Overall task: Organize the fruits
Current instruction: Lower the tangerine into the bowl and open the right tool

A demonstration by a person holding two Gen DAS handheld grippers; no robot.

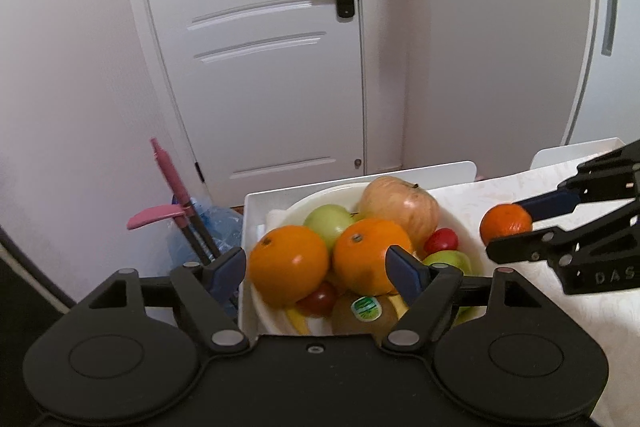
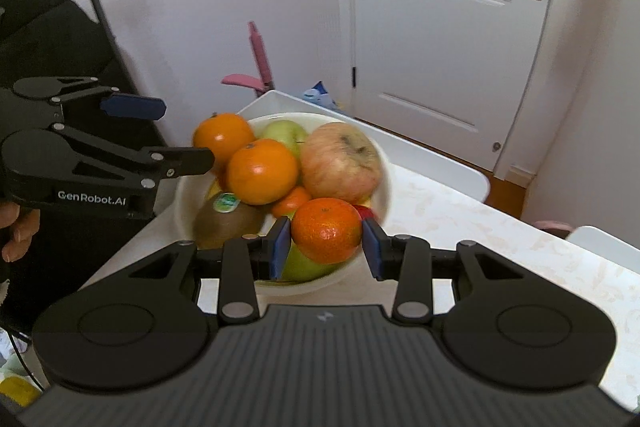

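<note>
A white bowl (image 2: 385, 163) on the table holds two oranges (image 2: 262, 171), a big pale red apple (image 2: 340, 161), green apples, a stickered kiwi (image 2: 226, 219), small tomatoes and a banana. My right gripper (image 2: 326, 243) is shut on a small mandarin (image 2: 326, 229) and holds it just above the bowl's near rim. From the left wrist, that mandarin (image 1: 506, 223) hangs right of the bowl (image 1: 320, 193) in the right gripper (image 1: 511, 230). My left gripper (image 1: 316, 267) is open over the bowl's left side, its blue pads (image 1: 402, 267) apart and touching no fruit. It also shows from the right wrist as the left gripper (image 2: 176, 133).
The bowl stands in a white tray (image 1: 256, 203) at the corner of a marbled tabletop (image 2: 500, 227). Beyond the edge are a pink-handled tool (image 1: 168, 179), a blue plastic bottle (image 1: 216, 223), a white door (image 1: 260, 47) and white chair backs (image 1: 560, 151). A person's hand (image 2: 20, 231) grips the left tool.
</note>
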